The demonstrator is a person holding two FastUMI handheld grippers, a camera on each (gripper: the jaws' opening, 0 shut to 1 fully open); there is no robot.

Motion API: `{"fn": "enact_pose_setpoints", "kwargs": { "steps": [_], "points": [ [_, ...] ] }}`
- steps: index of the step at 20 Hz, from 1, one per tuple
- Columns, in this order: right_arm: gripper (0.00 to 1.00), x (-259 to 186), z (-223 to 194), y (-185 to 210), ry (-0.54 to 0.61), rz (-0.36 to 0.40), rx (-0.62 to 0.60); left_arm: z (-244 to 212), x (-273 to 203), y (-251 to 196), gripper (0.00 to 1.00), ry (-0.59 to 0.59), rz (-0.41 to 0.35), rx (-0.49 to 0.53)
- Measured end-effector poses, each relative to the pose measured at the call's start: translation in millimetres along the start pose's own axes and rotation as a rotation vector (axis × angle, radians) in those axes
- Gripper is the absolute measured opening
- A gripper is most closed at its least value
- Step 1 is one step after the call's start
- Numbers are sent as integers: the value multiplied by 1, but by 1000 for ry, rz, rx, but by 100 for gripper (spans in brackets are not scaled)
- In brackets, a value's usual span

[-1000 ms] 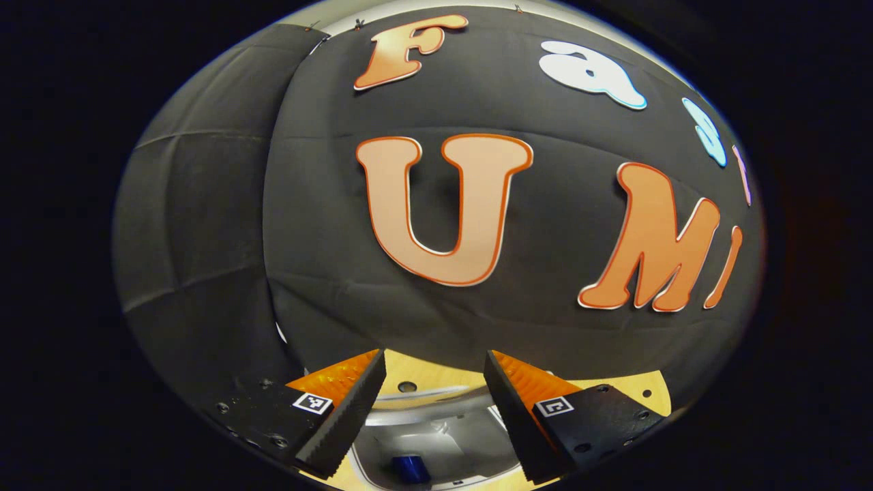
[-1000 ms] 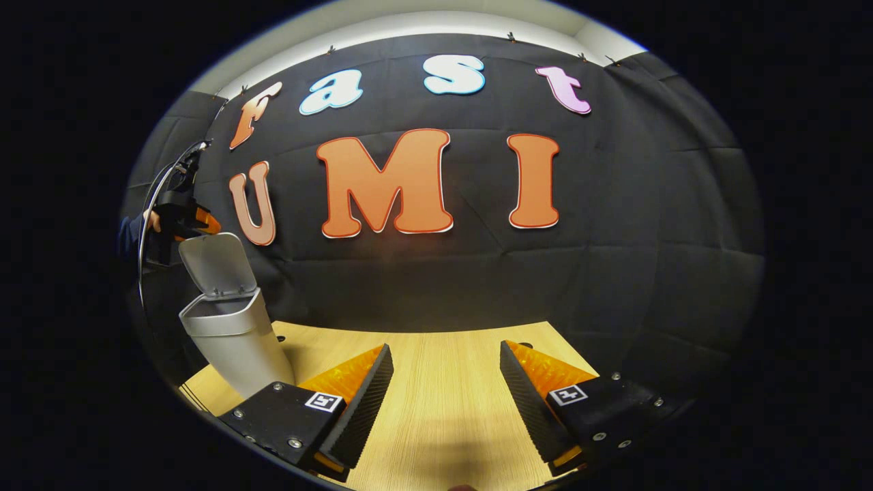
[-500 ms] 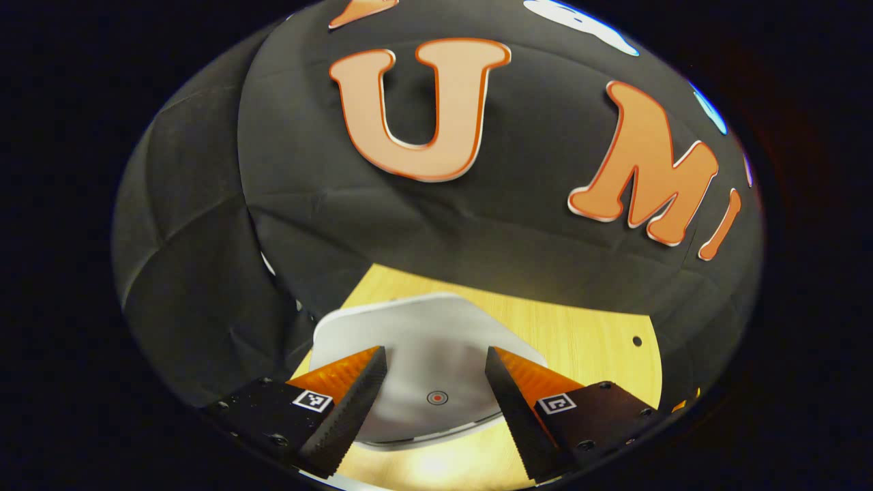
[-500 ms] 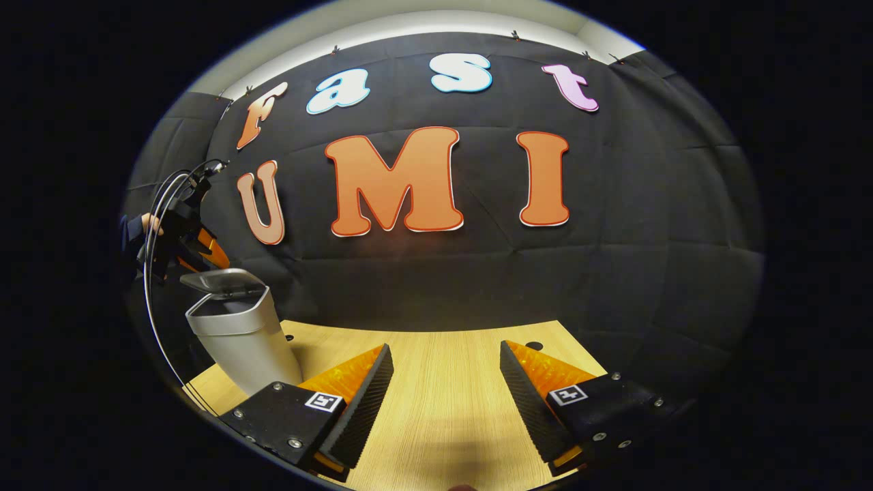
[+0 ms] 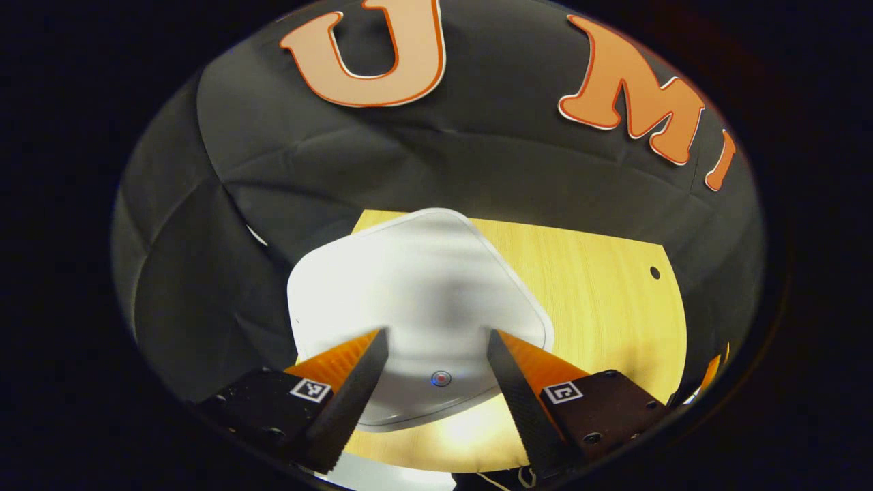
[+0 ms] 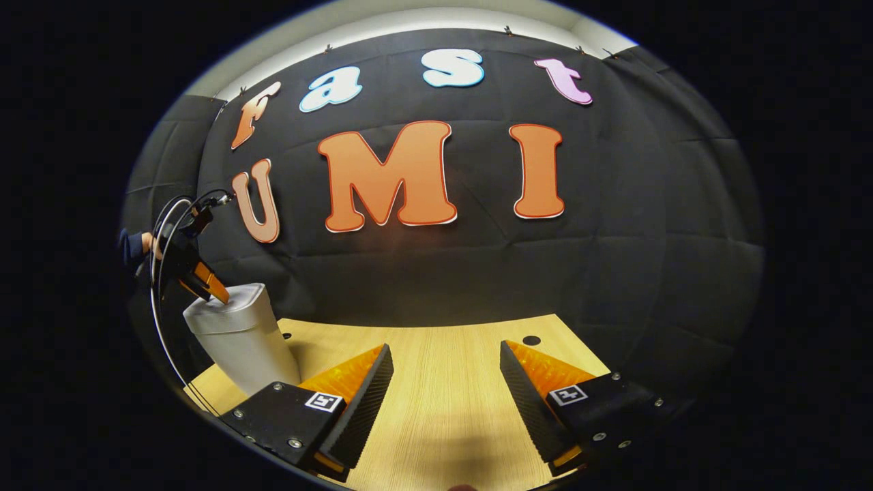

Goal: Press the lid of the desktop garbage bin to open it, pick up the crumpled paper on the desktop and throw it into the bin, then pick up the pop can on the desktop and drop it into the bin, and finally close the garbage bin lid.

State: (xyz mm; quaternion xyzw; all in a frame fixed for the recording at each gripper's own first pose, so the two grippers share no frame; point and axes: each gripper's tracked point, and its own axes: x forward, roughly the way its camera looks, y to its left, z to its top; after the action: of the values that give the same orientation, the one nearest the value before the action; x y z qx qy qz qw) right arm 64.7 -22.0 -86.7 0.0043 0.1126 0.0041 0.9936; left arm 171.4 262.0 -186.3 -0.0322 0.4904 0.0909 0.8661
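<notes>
Left gripper (image 5: 436,354) sits directly over the bin lid (image 5: 416,300), fingers spread wide with nothing between them; the lid is down flat, smooth white plastic with rounded corners and a small red dot (image 5: 441,377) near its front edge. Right gripper (image 6: 447,395) hovers wide open and empty over bare light-wood table (image 6: 443,354), well apart from the tapered grey bin (image 6: 239,331) at the table's far left corner. Each finger base carries a small square black-and-white marker.

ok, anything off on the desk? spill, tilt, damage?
Nothing stands out. The garbage bin stands upright with its lid down flat; the left gripper is open above it, the right gripper open over bare wooden desktop.
</notes>
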Motion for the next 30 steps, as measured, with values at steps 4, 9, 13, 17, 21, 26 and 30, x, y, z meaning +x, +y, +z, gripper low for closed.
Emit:
{"fn": "enact_pose_setpoints", "kwargs": {
  "steps": [4,9,13,17,21,26,30],
  "points": [
    [94,-2,4,-4,-15,-4,3,0,-1,5,97,-23,15,-6],
    [94,-3,14,-6,-32,-7,1,2,-2,5,96,-68,51,-41],
    [94,-4,19,-8,-38,-10,-12,11,-6,4,95,-136,50,-38],
    [94,-5,23,-3,-42,2,-20,17,-17,0,95,-295,27,-11],
    [94,-5,30,1,-50,8,-31,27,-38,-5,95,-458,22,72],
    [94,-11,45,1,-62,0,-42,30,-72,-23,100,-602,-22,65],
    [94,-14,47,3,-62,1,-33,28,-90,-44,98,-730,-49,23]
  ]
}}
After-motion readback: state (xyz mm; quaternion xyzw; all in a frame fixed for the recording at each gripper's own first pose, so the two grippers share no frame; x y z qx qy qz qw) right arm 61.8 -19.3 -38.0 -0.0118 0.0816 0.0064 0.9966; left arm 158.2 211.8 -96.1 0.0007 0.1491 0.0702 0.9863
